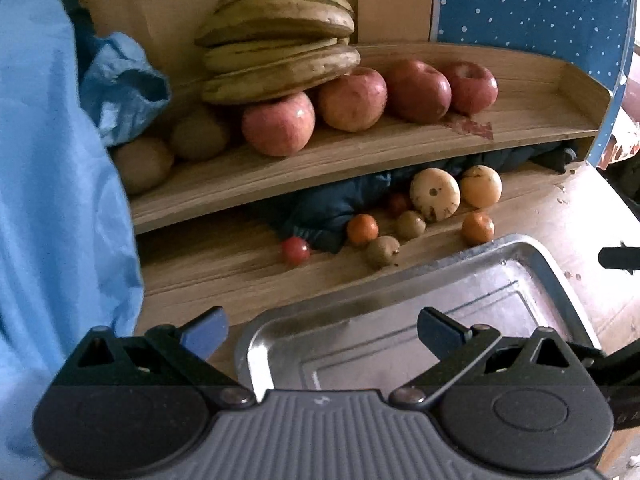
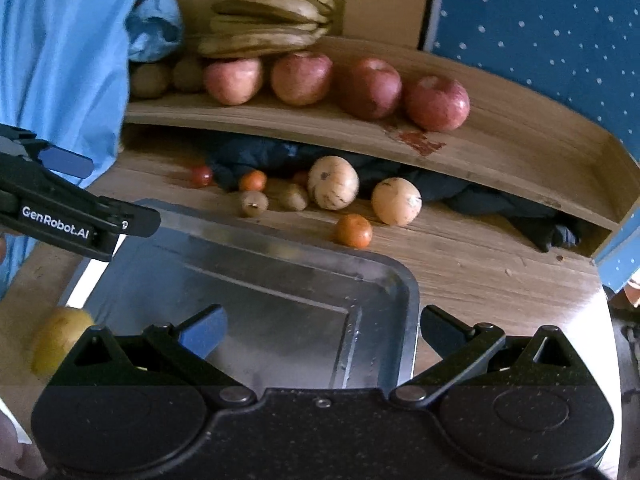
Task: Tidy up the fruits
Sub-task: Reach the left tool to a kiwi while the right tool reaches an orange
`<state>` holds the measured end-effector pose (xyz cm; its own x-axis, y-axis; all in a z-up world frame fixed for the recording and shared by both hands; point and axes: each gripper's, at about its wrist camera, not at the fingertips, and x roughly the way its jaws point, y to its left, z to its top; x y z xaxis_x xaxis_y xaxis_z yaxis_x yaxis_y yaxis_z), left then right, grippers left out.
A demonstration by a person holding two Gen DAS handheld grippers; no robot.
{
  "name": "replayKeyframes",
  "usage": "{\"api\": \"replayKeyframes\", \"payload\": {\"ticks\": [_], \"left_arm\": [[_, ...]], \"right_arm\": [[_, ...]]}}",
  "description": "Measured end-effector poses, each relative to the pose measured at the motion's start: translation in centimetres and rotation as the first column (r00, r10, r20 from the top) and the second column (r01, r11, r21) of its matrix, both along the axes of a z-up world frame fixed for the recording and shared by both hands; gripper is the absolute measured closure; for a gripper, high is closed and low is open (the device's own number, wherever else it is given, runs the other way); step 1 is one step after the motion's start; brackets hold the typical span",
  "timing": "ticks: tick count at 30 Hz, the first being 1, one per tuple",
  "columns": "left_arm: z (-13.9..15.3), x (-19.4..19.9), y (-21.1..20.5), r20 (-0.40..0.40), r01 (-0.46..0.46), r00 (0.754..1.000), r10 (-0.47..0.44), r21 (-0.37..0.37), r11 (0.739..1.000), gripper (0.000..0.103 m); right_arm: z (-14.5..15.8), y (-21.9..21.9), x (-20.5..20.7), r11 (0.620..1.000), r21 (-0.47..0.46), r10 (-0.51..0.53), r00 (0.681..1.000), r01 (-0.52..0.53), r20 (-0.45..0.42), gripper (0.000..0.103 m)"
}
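Observation:
A metal tray lies empty on the wooden table, close in front of both grippers. My left gripper hangs open above its near-left corner; in the right wrist view its body shows at the left. My right gripper is open over the tray's near-right corner. Beyond the tray lie loose fruits: two pale round fruits, two oranges, two kiwis and a small red tomato. A yellow fruit lies left of the tray.
A raised wooden shelf carries a bunch of bananas, several red apples and brown kiwis. Dark cloth is bunched under the shelf. Blue fabric fills the left, and a blue dotted panel closes the right.

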<state>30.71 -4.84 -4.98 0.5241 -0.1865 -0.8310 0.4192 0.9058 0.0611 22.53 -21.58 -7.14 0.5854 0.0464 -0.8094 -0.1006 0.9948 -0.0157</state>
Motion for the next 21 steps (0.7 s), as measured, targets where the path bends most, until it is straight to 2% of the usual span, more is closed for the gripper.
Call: {"api": "replayKeyframes", "payload": {"ticks": [10, 21], "left_arm": [[-1.7, 2.9, -1.9, -0.047, 0.029, 0.998, -0.03, -0.022, 0.999, 0.0], [-3.7, 5.0, -3.4, -0.098, 0.006, 0.995, -0.008, -0.013, 1.0, 0.0]], "right_arm": [[-1.0, 0.1, 2.4, 0.996, -0.045, -0.083, 0.997, 0.082, -0.005, 0.001], [-2.1, -0.3, 5.2, 0.997, -0.042, -0.073, 0.997, 0.072, -0.014, 0.001]]}}
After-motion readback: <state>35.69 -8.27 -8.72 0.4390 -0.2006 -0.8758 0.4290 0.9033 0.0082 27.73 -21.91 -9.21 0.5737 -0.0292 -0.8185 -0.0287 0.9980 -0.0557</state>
